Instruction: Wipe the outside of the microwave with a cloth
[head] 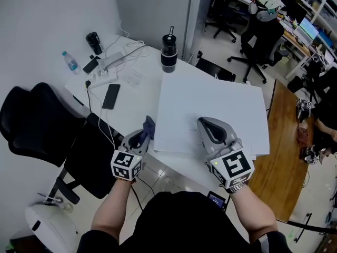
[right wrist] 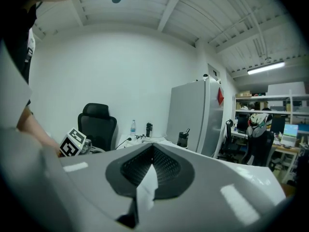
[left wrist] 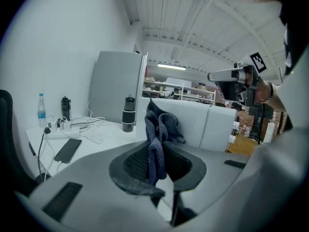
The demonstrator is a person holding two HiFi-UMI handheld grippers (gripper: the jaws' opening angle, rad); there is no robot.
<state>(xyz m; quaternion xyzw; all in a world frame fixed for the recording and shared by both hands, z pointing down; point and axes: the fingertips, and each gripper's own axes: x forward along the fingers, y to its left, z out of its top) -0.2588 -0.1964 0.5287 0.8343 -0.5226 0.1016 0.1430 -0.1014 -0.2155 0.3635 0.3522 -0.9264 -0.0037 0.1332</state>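
Note:
The microwave (head: 210, 104) is a big white box on the white desk, seen from above in the head view. A dark blue cloth (head: 149, 126) is pinched in my left gripper (head: 143, 136), at the microwave's left front corner. In the left gripper view the cloth (left wrist: 157, 129) stands up between the jaws in front of the microwave's white side (left wrist: 212, 124). My right gripper (head: 208, 125) hovers over the microwave's top near its front edge, shut with nothing in it. In the right gripper view the jaw tips (right wrist: 152, 163) meet.
A black tumbler (head: 168, 51) stands just behind the microwave. A phone (head: 111, 96), a power strip with cables (head: 105, 67) and a water bottle (head: 70, 61) lie on the desk at left. A black chair (head: 37, 125) is at the left, a wooden table (head: 284, 141) at the right.

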